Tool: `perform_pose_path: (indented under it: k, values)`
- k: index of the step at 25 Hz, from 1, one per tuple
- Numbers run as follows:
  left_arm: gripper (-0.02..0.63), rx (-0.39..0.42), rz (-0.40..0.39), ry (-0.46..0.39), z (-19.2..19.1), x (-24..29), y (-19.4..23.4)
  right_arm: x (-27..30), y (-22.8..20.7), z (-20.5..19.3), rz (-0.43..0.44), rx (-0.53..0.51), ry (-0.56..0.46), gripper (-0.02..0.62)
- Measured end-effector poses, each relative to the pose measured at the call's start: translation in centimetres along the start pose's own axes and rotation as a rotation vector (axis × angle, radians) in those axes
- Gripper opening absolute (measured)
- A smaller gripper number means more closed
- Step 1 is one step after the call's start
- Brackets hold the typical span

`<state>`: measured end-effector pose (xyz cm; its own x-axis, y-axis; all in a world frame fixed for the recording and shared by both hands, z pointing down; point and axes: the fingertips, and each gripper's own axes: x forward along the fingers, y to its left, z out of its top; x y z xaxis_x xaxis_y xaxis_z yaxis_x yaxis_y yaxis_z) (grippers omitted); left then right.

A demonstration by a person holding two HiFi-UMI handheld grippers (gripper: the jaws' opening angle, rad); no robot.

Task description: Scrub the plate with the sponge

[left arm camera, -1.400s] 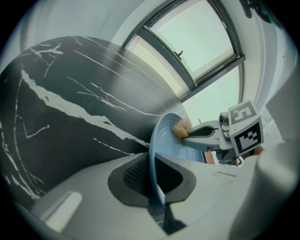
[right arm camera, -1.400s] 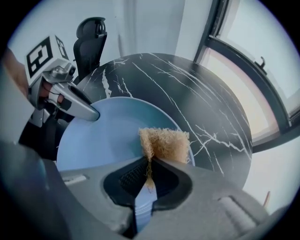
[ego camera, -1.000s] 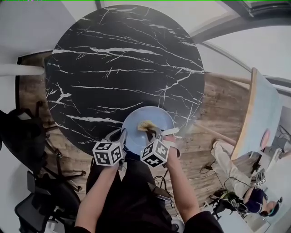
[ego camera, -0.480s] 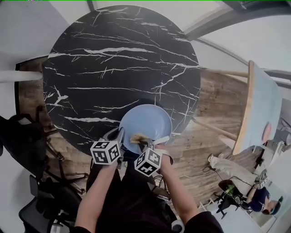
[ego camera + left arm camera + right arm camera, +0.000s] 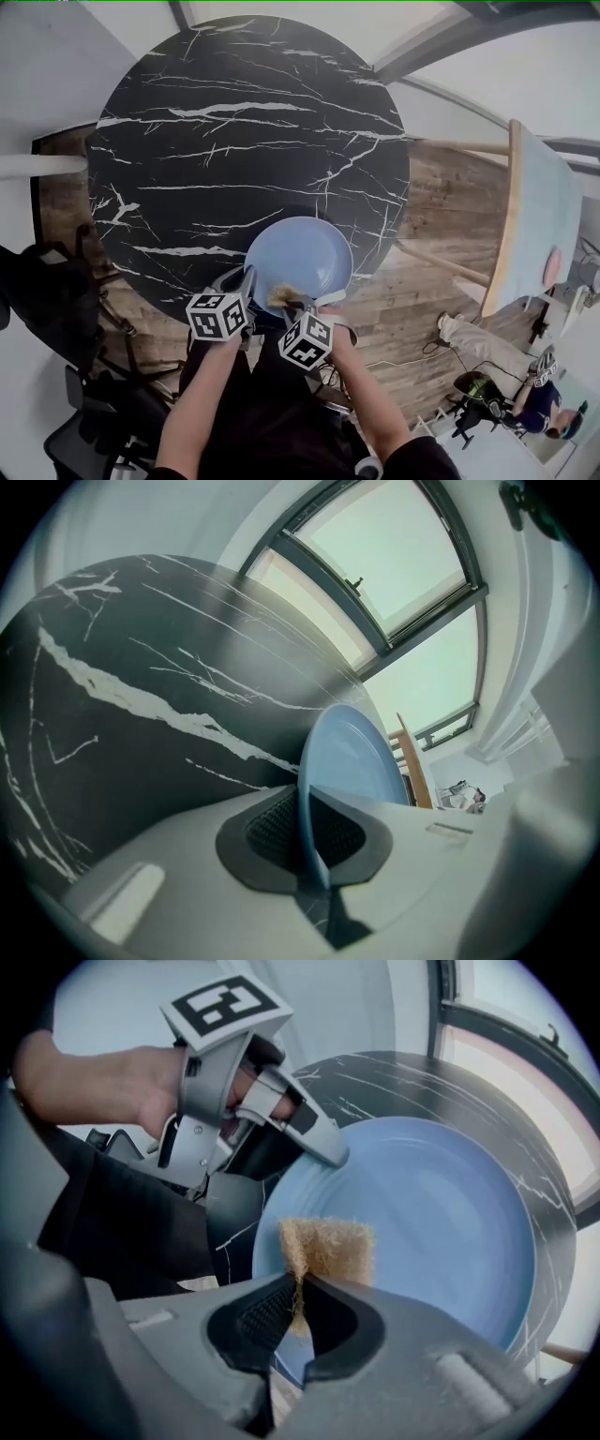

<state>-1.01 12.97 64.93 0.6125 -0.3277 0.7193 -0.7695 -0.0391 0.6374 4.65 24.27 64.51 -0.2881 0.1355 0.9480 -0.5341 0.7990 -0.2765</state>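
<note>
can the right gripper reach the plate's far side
Probably yes: its sponge is over the plate, the far side is bare, and the left gripper clamps only the near rim.

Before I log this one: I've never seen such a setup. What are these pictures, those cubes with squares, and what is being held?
No robot: a person holds a claw tool in each hand; the marked cubes belong to those tools. One picture is from a head camera looking down on a round black table. The others are from cameras riding on each tool. The left claw is clamped on the rim of a blue plate at the table's near edge. The right claw pinches a tan sponge over the plate.
</note>
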Motion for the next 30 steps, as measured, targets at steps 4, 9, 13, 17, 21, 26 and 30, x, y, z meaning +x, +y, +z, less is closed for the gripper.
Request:
perform_pose_path:
  k: [4, 9, 13, 17, 21, 26, 30]
  values:
    - [0.017, 0.040, -0.010, 0.023, -0.1, 0.0, -0.1, 0.2, -0.3, -0.3, -0.010, -0.025, 0.012, 0.021]
    - [0.017, 0.062, -0.019, 0.038, 0.0, 0.1, -0.3, -0.5, -2.5, -0.6, 0.001, -0.035, 0.023, 0.022]
    - [0.018, 0.068, -0.018, 0.047, -0.1, 0.0, -0.3, -1.3, -5.1, -0.9, -0.020, -0.069, 0.036, 0.021]
    - [0.018, 0.062, -0.022, 0.050, 0.0, 0.1, -0.2, -1.8, -7.0, -0.5, 0.009, -0.097, 0.044, 0.023]
    - [0.018, 0.075, -0.023, 0.059, -0.2, 0.1, -0.4, -2.4, -8.7, 0.1, 0.006, -0.122, 0.049, 0.023]
    - [0.020, 0.080, -0.020, 0.059, -0.1, 0.1, -0.3, -2.8, -11.4, 1.5, -0.049, -0.187, 0.053, 0.023]
    - [0.020, 0.069, -0.018, 0.058, -0.1, 0.1, -0.3, -3.5, -14.5, 2.8, -0.139, -0.214, 0.042, 0.023]
